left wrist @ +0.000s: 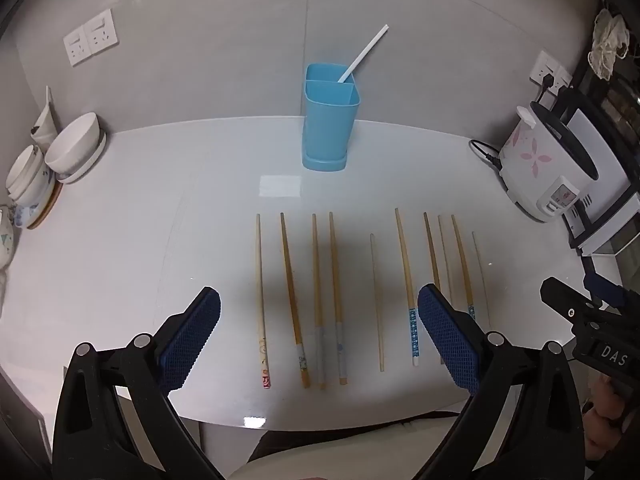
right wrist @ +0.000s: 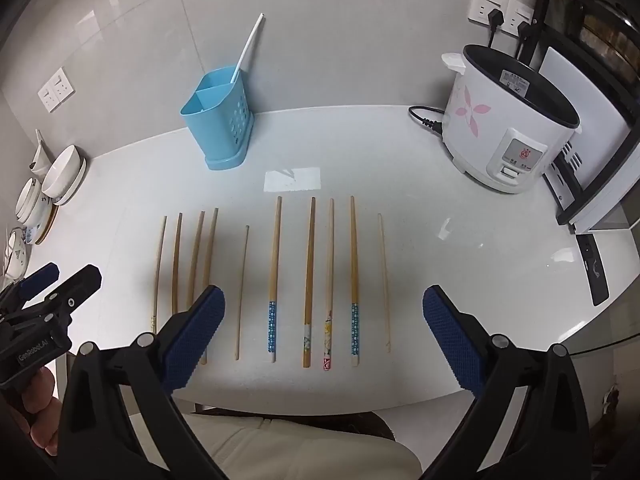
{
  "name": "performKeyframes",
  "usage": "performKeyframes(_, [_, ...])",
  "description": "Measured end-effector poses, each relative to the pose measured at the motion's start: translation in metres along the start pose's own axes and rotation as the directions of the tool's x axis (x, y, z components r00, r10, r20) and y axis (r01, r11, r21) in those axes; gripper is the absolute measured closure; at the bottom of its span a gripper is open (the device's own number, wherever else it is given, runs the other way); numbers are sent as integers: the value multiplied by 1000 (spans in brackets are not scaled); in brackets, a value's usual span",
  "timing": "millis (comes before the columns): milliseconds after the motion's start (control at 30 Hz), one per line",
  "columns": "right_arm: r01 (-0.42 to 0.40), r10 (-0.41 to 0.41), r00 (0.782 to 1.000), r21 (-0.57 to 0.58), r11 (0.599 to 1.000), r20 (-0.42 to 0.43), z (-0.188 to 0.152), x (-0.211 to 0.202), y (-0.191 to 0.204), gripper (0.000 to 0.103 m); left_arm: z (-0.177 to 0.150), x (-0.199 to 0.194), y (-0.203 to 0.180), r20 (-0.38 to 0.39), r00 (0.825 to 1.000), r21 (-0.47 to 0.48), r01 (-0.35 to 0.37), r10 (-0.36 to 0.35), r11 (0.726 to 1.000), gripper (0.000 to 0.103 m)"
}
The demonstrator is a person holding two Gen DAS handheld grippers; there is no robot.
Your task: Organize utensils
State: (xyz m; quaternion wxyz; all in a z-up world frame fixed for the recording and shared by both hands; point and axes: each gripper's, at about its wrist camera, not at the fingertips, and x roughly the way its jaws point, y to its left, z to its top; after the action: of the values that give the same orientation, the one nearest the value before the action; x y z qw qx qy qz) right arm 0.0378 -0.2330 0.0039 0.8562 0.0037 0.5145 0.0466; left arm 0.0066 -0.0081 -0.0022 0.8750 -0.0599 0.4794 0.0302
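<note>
Chopsticks (right wrist: 274, 280) lie in a row, holder (right wrist: 218, 120) at 11 o'clock.
Light, stiff, slippery; I'd pinch mid-shaft. Left gripper (left wrist: 319, 316) and right gripper (right wrist: 324, 314) gape wide, empty.

This is a home kitchen. A white rice cooker with pink flower print (right wrist: 508, 128) stands at the right of the glossy white desk (right wrist: 460, 248), its cord running to white wall sockets (right wrist: 500, 10) on a grey tiled wall (left wrist: 224, 40). Stacked white ceramic bowls (left wrist: 74, 146) sit at the left edge. A blue plastic two-compartment utensil holder (left wrist: 327, 120) stands by the wall, and wooden chopsticks (right wrist: 273, 280) lie in a row on the desk.
</note>
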Motion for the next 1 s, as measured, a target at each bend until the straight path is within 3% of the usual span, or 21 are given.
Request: performKeyframes(1000, [-1, 1, 1000, -6, 1000, -25, 3, 9, -3, 8, 2, 11, -8, -39, 999, 10, -30, 31, 999, 6])
